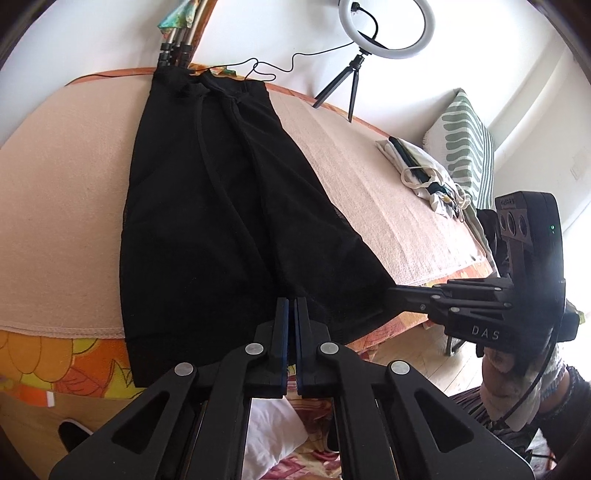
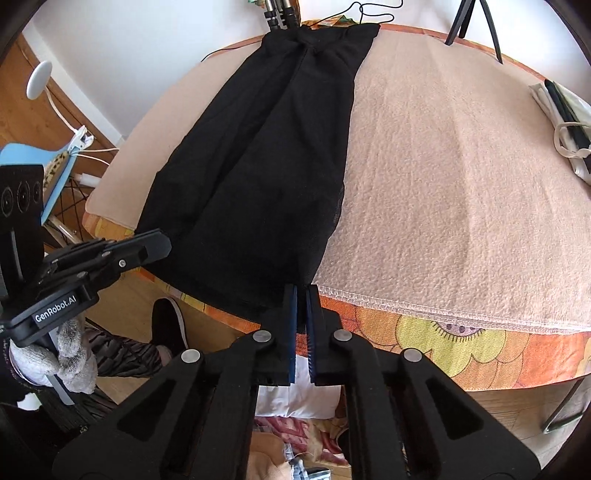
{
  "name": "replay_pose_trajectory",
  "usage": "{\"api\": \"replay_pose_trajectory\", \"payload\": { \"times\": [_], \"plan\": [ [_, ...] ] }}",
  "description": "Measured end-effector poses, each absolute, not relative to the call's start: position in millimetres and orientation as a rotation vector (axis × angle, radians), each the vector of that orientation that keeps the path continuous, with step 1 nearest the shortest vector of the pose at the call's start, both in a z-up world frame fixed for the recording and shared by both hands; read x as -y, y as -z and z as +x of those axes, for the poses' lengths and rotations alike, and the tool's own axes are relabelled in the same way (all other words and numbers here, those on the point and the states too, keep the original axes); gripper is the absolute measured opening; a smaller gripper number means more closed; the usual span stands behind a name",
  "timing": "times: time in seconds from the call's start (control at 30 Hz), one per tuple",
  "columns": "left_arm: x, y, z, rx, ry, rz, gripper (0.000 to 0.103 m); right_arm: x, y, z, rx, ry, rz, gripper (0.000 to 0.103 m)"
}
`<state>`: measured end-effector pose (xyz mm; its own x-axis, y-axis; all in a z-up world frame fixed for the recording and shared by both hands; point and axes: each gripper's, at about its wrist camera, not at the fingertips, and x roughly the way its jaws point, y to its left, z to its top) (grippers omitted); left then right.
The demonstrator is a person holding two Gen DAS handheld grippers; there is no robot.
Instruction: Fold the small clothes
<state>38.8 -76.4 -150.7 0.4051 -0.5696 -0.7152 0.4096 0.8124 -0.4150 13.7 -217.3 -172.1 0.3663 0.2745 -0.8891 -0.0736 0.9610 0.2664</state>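
Your black shorts [image 1: 207, 206] lie stretched lengthwise across the beige towel [image 1: 369, 192] that covers the table, waistband at the far edge beside the tripod legs [image 1: 173, 51], hems hanging just over the near edge above the orange floral tablecloth [image 1: 55, 362].

Your left gripper [image 1: 291, 306] pinches the near hem with its jaws nearly together, the black fabric caught between the blue pads [image 1: 283, 332]. Your right gripper [image 2: 302, 295] does the same at the other near corner of the hem, jaws drawn close on the cloth right at the towel's stitched edge. Seen from the left wrist, the right gripper's fingers come in from the side and meet the shorts' corner at the table's edge; seen from the right wrist, the left gripper reaches the opposite corner.

A ring light [image 1: 386, 27] on a small tripod stands at the far edge, and a cream tote bag [image 1: 417, 173] lies on the towel well apart from the shorts, near a green-striped cushion [image 1: 469, 144].
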Motion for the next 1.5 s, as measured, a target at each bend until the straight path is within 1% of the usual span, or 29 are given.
{"api": "replay_pose_trajectory", "payload": {
  "times": [0.13,0.23,0.33,0.37,0.43,0.5,0.6,0.73,0.93,1.03,1.17,1.27,1.33,1.37,1.4,1.5],
  "plan": [
    [77.2,137.4,32.8,-0.931,0.62,-0.149,0.001,220.6,165.9,6.9,-1.168,-0.232,0.211,0.005],
    [82.2,125.6,35.3,-0.908,0.625,-0.127,0.001,207.1,168.5,5.2,-1.21,-0.282,0.159,0.005],
    [92.2,118.0,44.1,-0.898,0.636,-0.117,0.001,203.9,152.1,2.2,-1.193,-0.295,0.113,0.005],
    [96.5,117.9,47.0,-0.902,0.64,-0.117,0.001,209.5,144.1,3.9,-1.18,-0.307,0.136,0.008],
    [107.4,120.2,51.6,-0.914,0.66,-0.108,0.001,225.6,124.1,11.4,-1.118,-0.299,0.163,0.018],
    [120.1,125.1,55.6,-0.927,0.68,-0.09,0.001,241.7,109.2,26.6,-1.054,-0.267,0.163,0.037],
    [138.8,134.3,59.7,-0.951,0.708,-0.049,0.002,267.9,104.5,69.5,-1.018,-0.227,0.198,0.037],
    [153.5,150.5,63.4,-1.008,0.746,-0.038,0.002,283.4,110.9,140.0,-1.017,-0.21,0.207,0.037],
    [163.3,172.4,70.0,-1.08,0.746,-0.023,0.002,301.3,147.6,258.7,-1.074,-0.209,0.29,0.037],
    [162.5,172.4,70.4,-1.072,0.75,-0.025,0.002,313.4,167.6,309.6,-1.094,-0.186,0.325,0.037],
    [162.3,171.9,67.6,-1.062,0.756,-0.025,0.002,320.2,198.3,357.6,-1.12,-0.156,0.397,0.037],
    [159.7,173.6,73.9,-1.076,0.768,-0.058,0.002,318.7,210.9,380.1,-1.119,-0.182,0.446,0.037],
    [157.5,173.9,75.1,-1.08,0.774,-0.061,0.002,310.6,215.9,392.3,-1.119,-0.165,0.407,0.032],
    [156.5,173.5,75.5,-1.076,0.777,-0.053,0.002,303.5,215.5,397.4,-1.12,-0.154,0.354,0.016],
    [156.4,173.1,74.3,-1.068,0.779,-0.045,0.002,296.0,215.9,401.3,-1.128,-0.151,0.302,0.003],
    [156.3,173.1,71.5,-1.058,0.784,-0.037,0.002,284.4,216.6,412.7,-1.119,-0.061,0.176,0.003]
  ]
}}
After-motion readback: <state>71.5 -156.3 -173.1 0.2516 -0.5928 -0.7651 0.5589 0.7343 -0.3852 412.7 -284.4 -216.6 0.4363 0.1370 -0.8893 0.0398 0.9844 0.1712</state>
